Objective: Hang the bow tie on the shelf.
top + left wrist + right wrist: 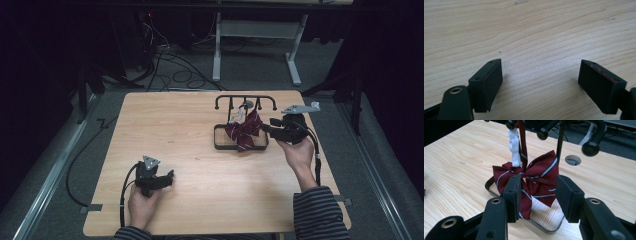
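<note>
Maroon striped bow tie hangs on rack; right gripper jaws open around it; left gripper agape.

Three camera placements over one pale wooden table.
High view: above the near edge, facing forward and down. Left gripper view: close over bare wood. Right gripper view: near the dark-red striped bow, shared with the high view.

A rack stands on the tabletop toward its far right, with a bow tie hanging inside it (above the rack's base frame). The right claw sits just right of the bow tie; the left claw lies well apart, near left.
</note>
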Tool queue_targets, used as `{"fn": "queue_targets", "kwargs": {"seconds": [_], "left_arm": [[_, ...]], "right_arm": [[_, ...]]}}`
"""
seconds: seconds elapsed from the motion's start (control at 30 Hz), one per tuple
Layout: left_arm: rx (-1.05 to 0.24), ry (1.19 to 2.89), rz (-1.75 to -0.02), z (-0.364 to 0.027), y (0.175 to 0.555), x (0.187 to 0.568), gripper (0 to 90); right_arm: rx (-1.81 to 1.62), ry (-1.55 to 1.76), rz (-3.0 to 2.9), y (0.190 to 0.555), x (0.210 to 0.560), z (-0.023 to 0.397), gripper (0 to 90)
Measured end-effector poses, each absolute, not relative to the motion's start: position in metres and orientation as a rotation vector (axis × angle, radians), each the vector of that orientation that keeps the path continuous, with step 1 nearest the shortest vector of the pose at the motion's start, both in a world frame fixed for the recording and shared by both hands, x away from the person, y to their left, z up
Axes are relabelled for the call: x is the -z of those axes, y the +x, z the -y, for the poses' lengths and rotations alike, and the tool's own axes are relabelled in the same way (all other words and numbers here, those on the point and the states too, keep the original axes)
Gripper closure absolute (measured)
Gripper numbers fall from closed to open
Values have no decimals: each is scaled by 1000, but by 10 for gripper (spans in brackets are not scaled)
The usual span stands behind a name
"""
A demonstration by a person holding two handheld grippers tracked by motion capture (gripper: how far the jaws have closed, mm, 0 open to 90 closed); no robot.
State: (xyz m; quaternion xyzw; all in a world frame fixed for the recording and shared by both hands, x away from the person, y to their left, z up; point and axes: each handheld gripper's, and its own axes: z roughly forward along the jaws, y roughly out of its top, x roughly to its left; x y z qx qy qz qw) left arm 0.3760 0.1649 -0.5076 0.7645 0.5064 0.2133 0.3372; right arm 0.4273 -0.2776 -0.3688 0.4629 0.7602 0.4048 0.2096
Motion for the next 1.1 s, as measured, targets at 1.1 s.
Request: {"fn": "queue_targets", "kwargs": {"seconds": [1.1], "left_arm": [[-556,1993,-1320,-165,376,508,200]], "right_arm": [[-1136,1370,-2107,411,403,291,583]]}}
